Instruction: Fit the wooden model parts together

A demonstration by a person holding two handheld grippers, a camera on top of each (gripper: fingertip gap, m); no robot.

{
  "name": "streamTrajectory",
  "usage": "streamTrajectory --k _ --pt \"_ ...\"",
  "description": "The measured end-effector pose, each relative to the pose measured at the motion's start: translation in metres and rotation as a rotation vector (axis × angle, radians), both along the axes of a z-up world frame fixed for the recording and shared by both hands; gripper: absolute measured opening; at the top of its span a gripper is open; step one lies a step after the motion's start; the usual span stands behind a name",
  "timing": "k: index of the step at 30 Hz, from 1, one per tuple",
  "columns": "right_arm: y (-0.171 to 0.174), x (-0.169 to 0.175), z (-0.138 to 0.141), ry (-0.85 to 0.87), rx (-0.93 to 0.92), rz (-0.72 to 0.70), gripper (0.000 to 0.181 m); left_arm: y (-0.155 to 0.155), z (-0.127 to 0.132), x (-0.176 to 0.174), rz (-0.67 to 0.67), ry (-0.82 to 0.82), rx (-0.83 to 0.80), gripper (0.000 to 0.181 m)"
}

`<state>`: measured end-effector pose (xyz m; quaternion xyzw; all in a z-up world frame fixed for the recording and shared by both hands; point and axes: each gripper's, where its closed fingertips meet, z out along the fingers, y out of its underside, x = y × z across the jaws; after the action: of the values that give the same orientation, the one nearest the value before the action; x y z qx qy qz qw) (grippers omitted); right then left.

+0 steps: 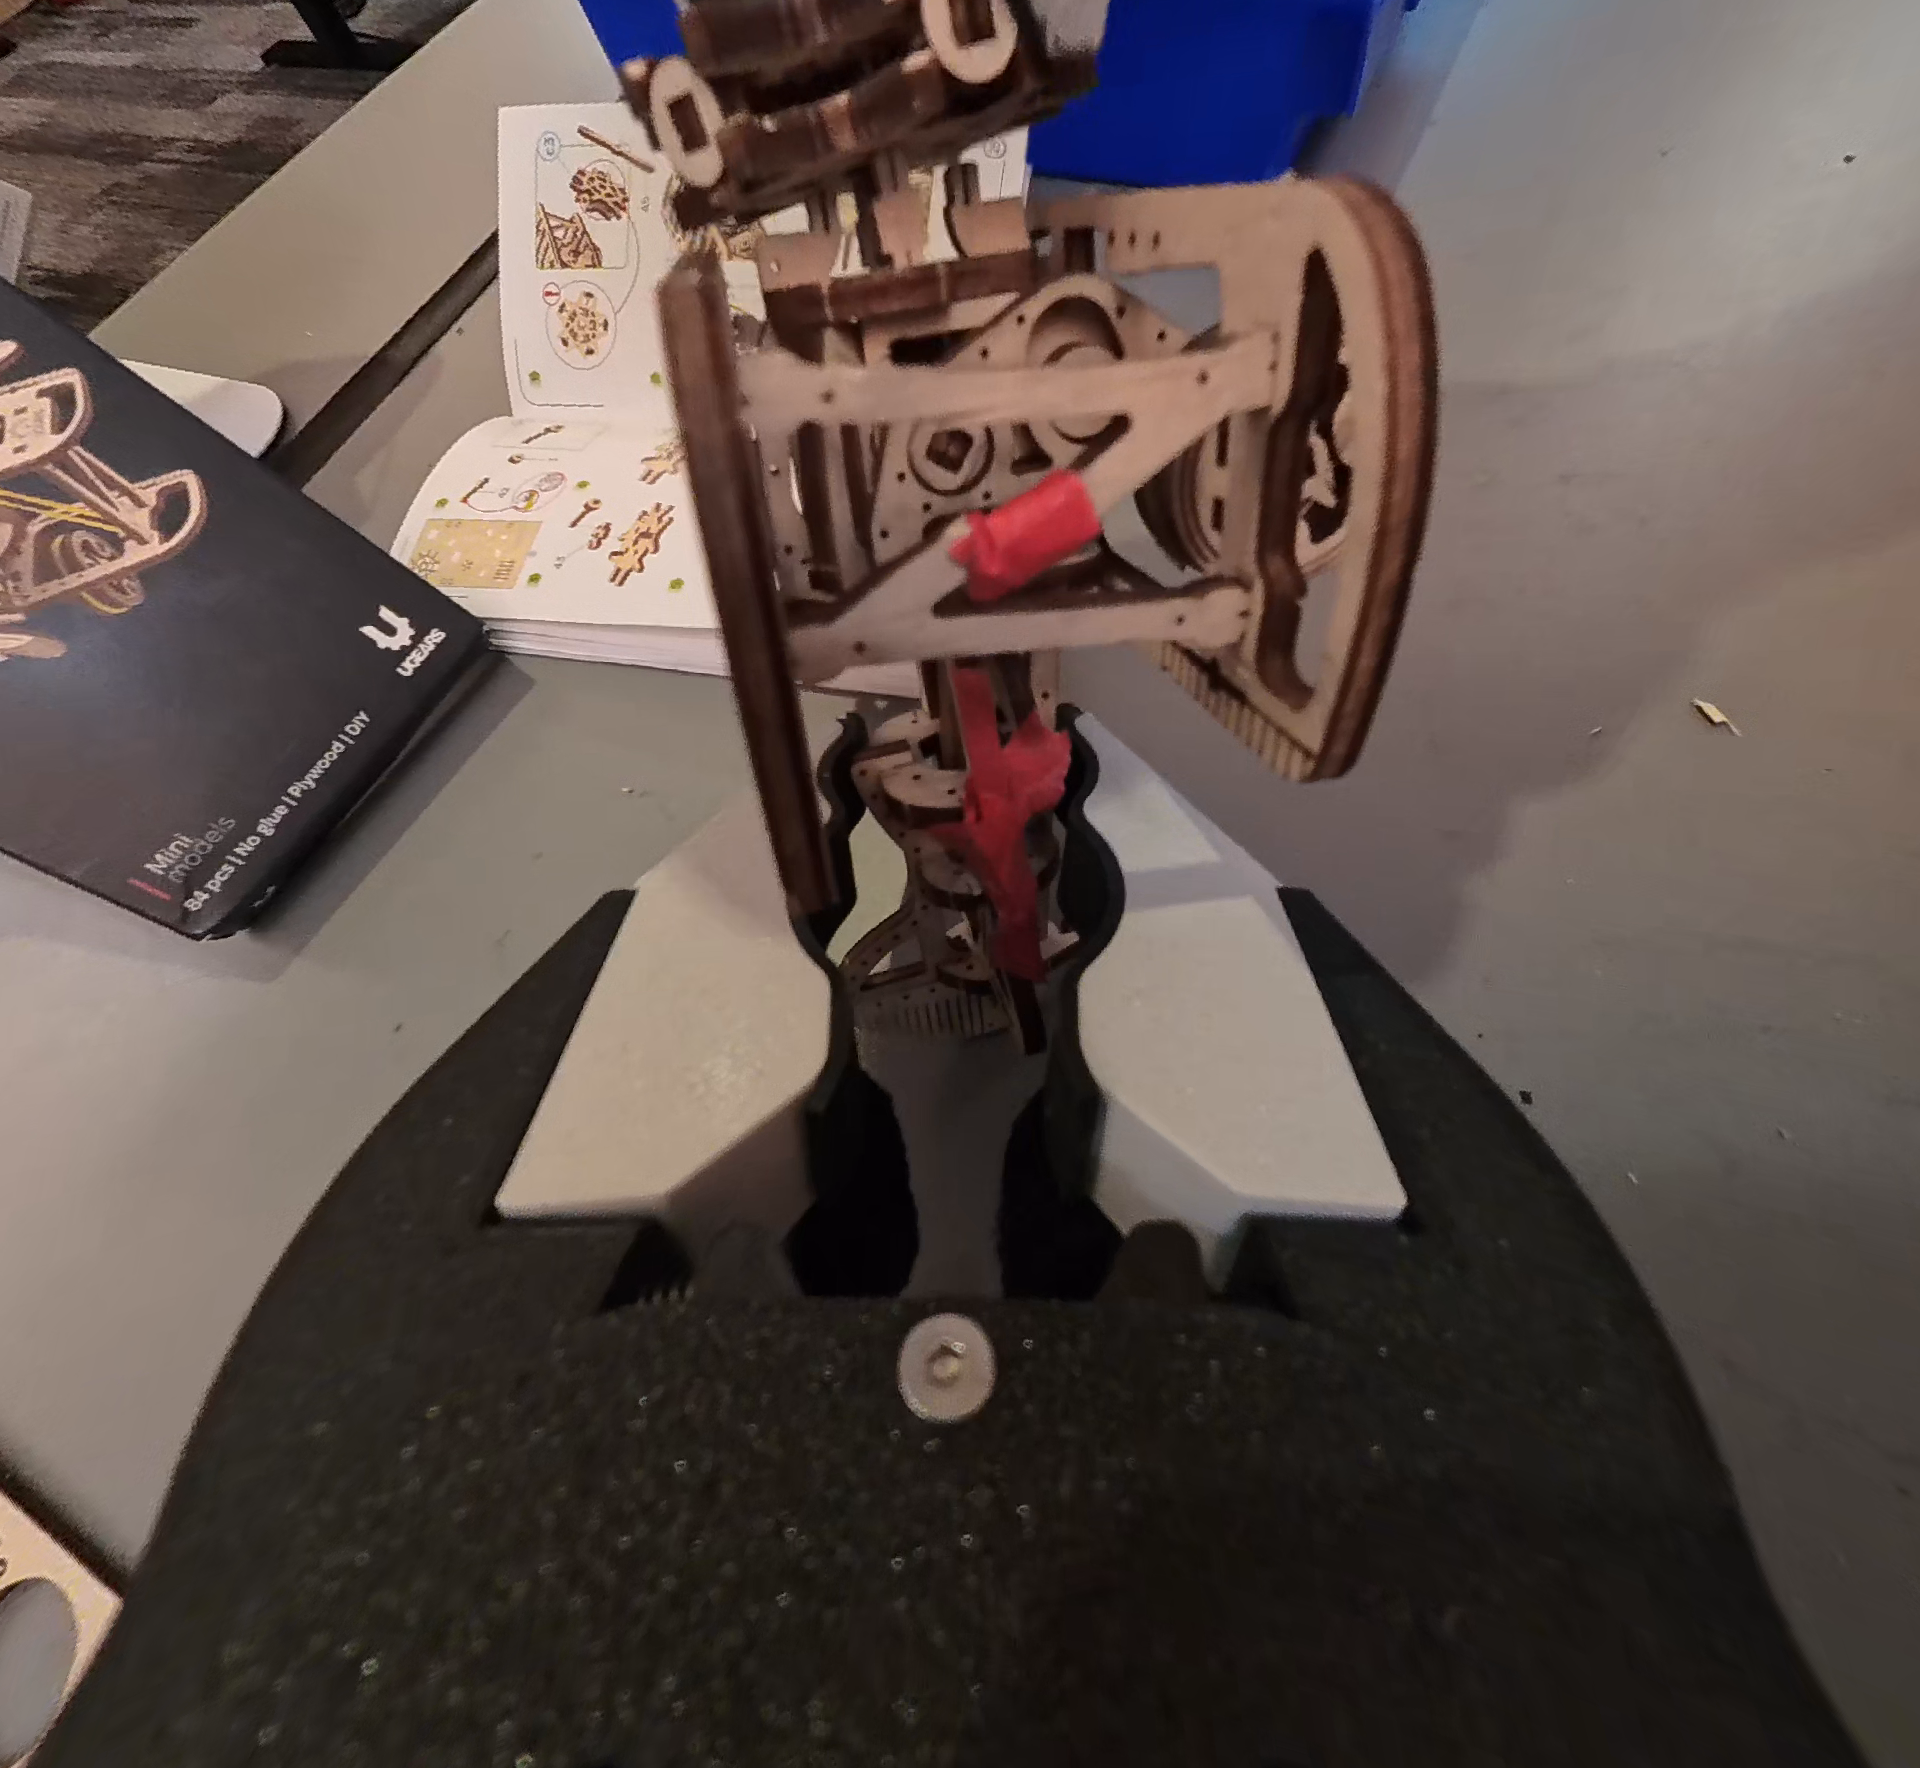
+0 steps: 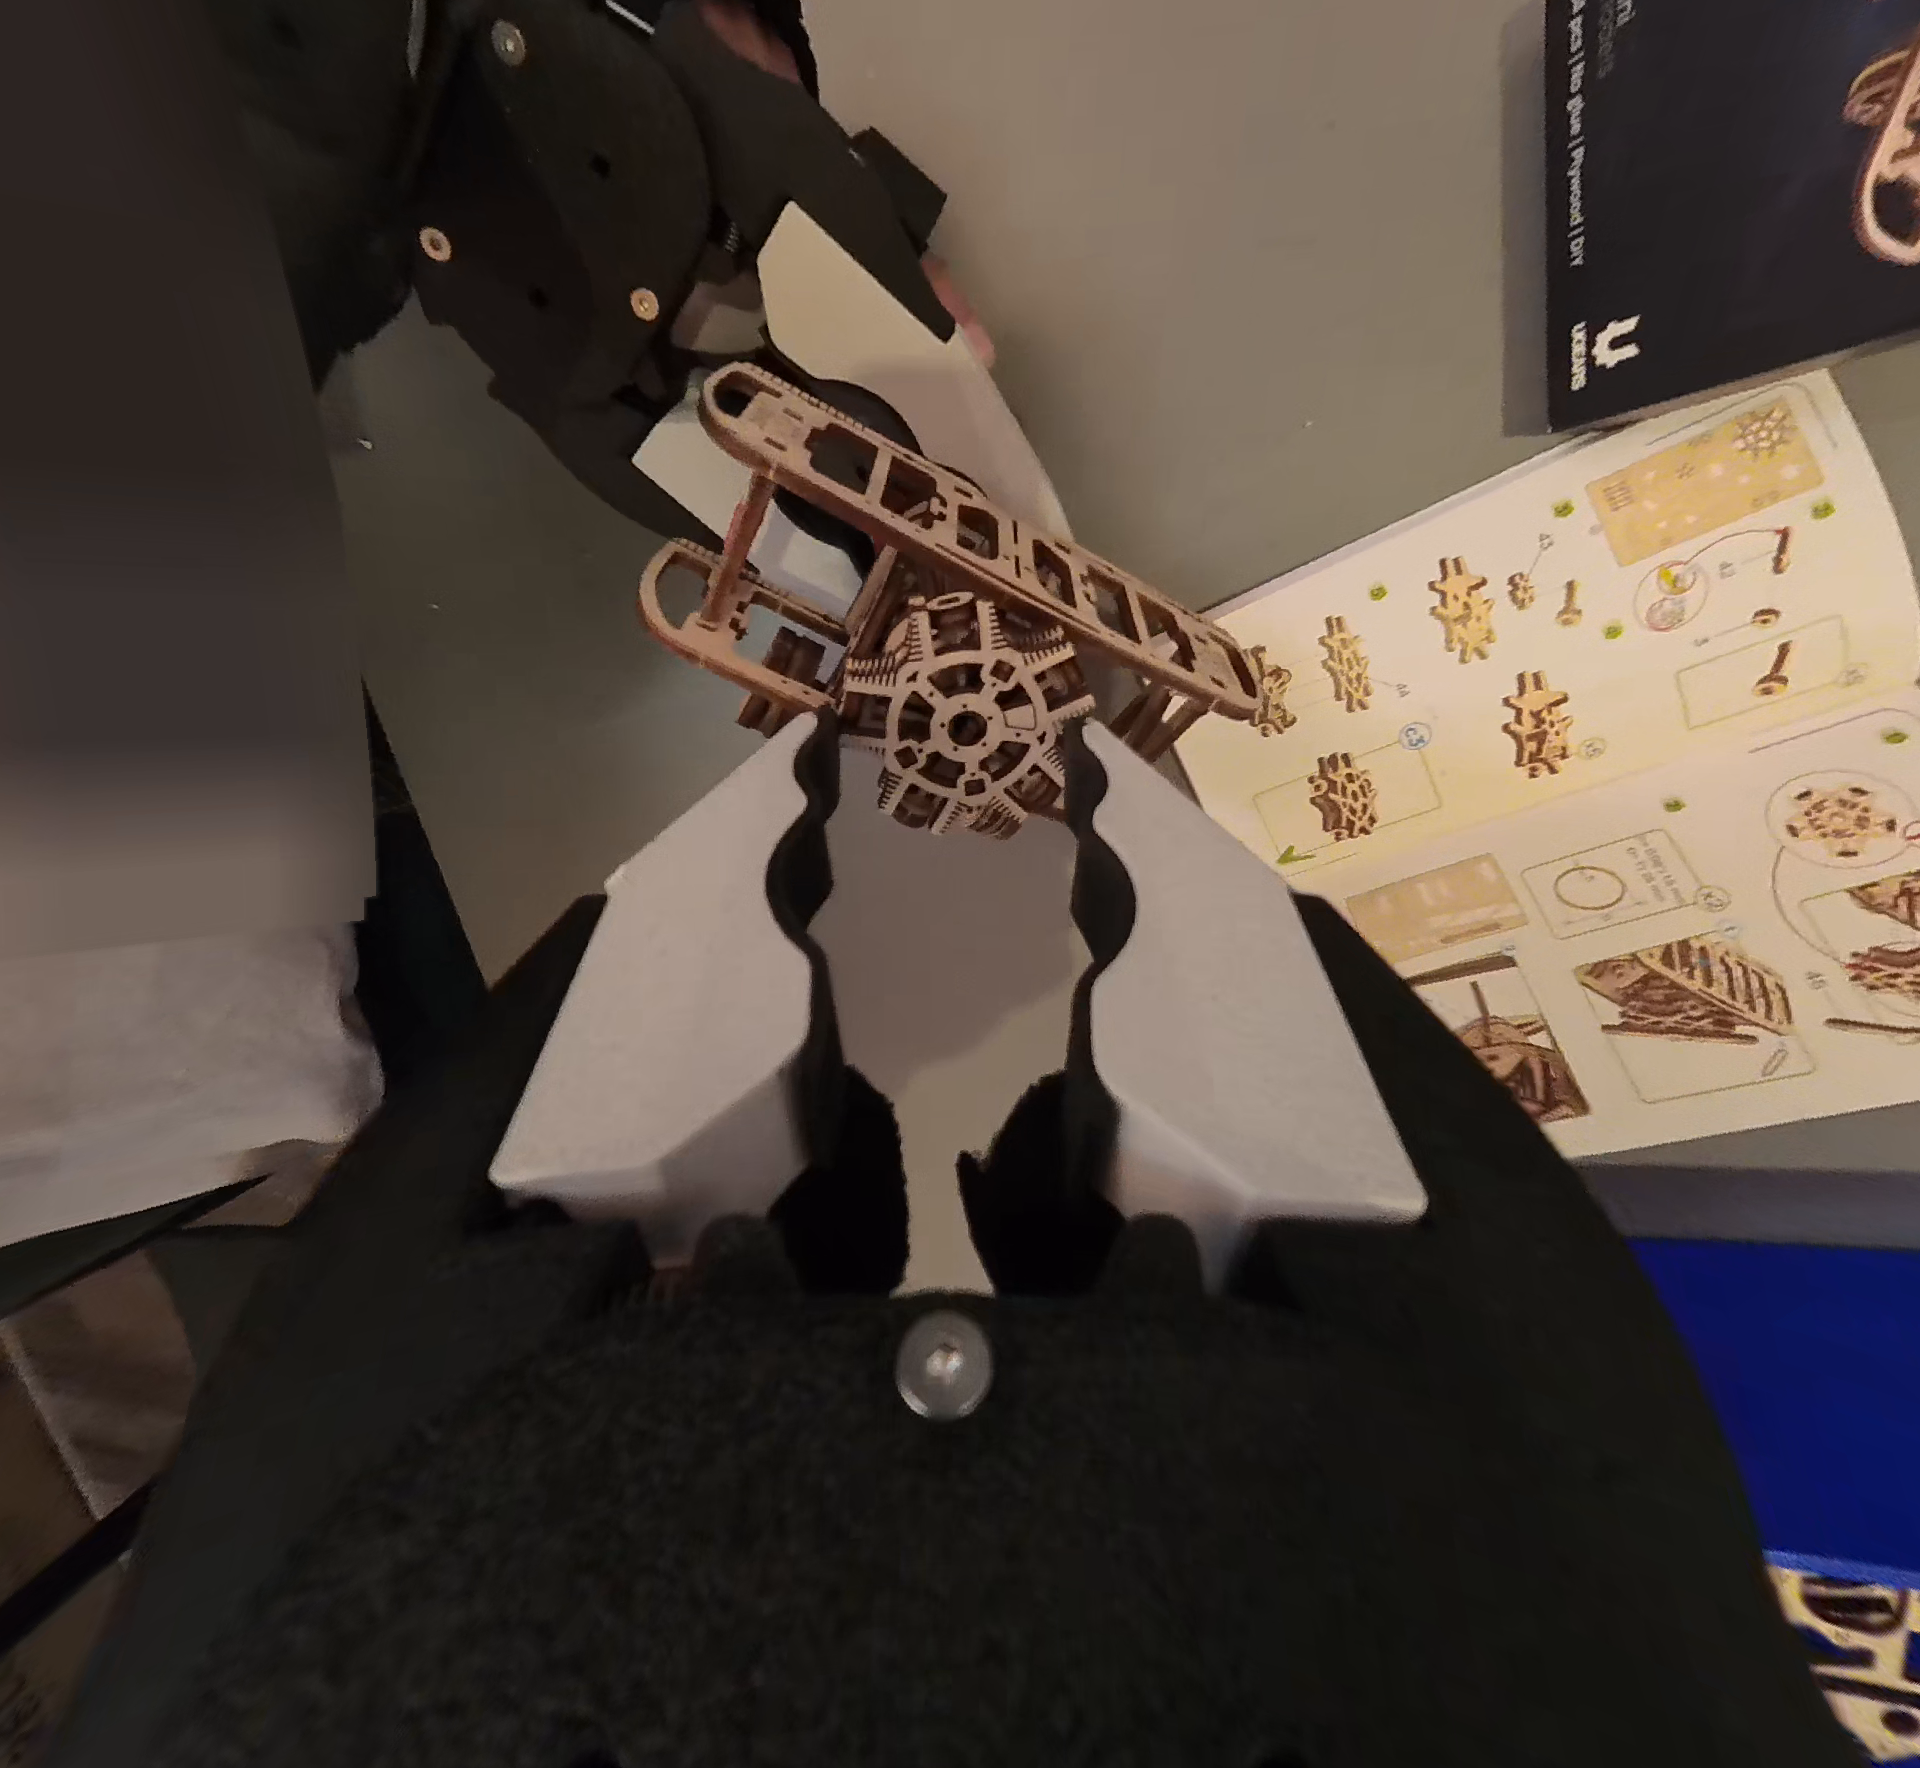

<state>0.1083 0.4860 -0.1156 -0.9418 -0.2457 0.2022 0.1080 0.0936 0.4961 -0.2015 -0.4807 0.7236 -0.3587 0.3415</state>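
the left gripper (image 1: pixel 951 845) pinched the tail of the wooden biplane model (image 1: pixel 1049 471), holding it up off the grey table (image 1: pixel 1662 575), with the blue bin (image 1: pixel 1247 4) just behind. the right gripper (image 2: pixel 951 752) closed its 2 fingers on the model's round engine. the open instruction booklet (image 2: pixel 1558 783) and dark box (image 2: pixel 1714 160) lay to the right, leaving bare table to the far left.

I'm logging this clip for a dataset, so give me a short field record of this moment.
surface: grey table
left gripper: shut on wooden biplane model
right gripper: jaws either side of radial engine part
engine position: at the model's nose
nearby: open instruction booklet, dark kit box, blue bin
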Motion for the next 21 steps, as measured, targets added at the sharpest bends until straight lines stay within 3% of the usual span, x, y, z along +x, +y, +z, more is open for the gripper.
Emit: streamTrajectory --k 21 --pt "0.0027 0.0009 -0.0006 0.017 0.012 -0.046 0.042 0.0007 -0.0003 -0.0001 -0.002 0.015 -0.037 0.033"
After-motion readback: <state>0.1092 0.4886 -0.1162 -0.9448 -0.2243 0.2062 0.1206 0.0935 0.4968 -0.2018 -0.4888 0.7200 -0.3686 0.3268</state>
